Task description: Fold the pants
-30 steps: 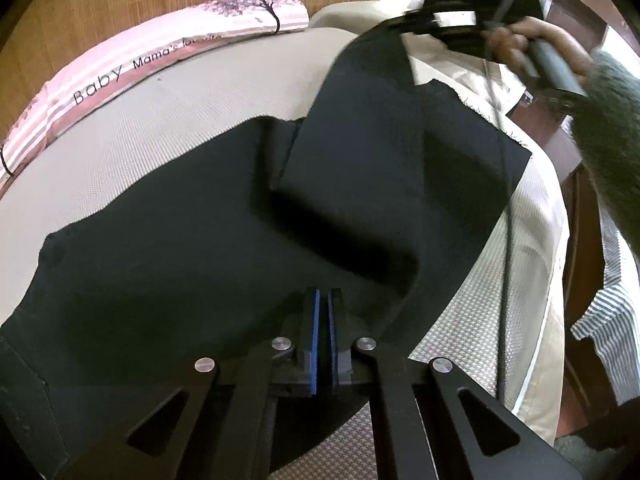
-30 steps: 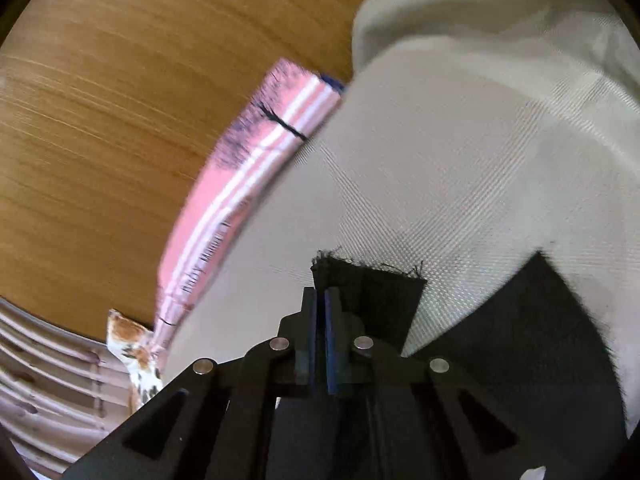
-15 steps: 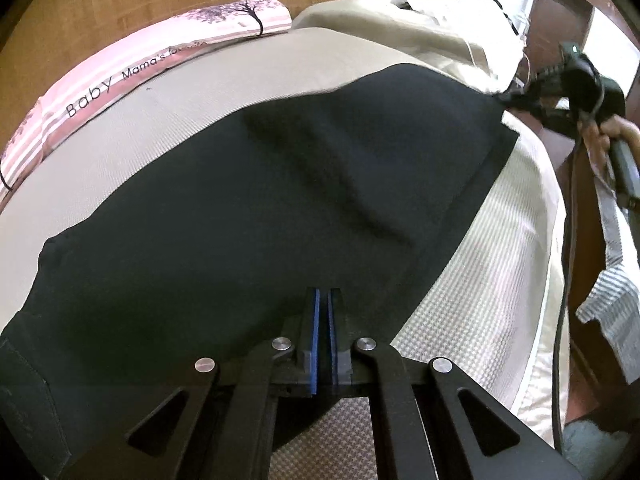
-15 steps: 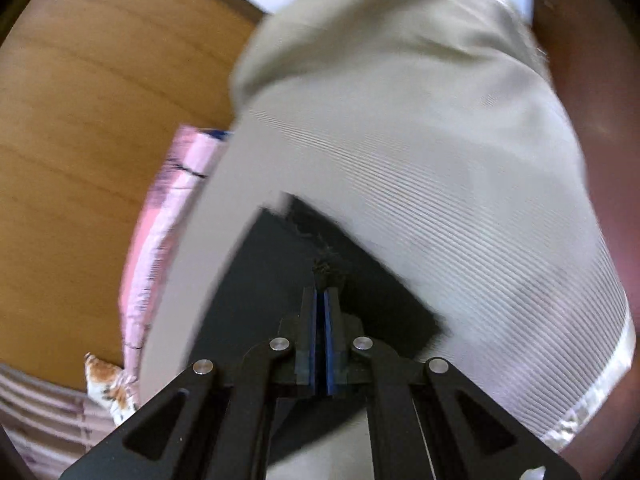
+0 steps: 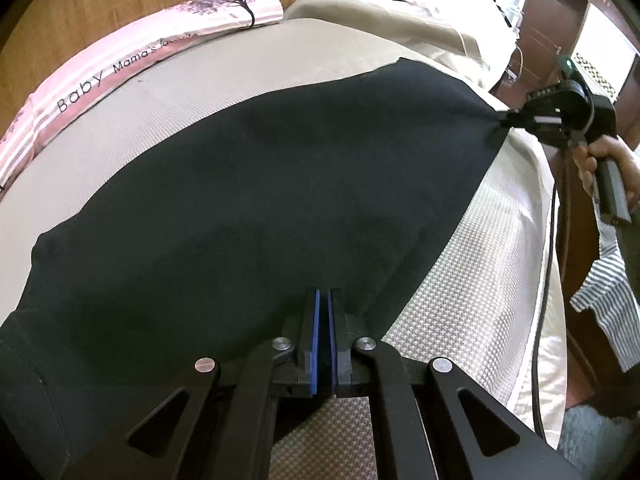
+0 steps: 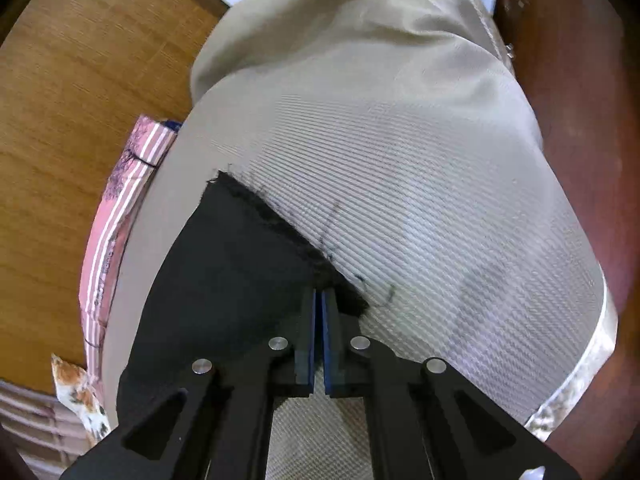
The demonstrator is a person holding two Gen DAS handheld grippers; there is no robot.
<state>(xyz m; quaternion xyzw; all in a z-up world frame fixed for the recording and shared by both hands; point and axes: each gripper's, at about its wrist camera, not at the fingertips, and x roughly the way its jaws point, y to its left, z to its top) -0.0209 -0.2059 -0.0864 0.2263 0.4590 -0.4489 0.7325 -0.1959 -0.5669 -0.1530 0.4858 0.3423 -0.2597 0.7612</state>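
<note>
Left wrist view: left tongs (image 5: 323, 312) pinching pants (image 5: 256, 200) edge, lower centre, anchoring it.
Right tongs (image 6: 319, 312): clamping frayed hem, pulling cloth taut across bed (image 6: 400, 168).

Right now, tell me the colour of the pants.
Black pants, clearest in the left wrist view.

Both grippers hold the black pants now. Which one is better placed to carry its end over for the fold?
Probably right gripper: it holds the leg end of the pants; left gripper pins the near edge.
</note>
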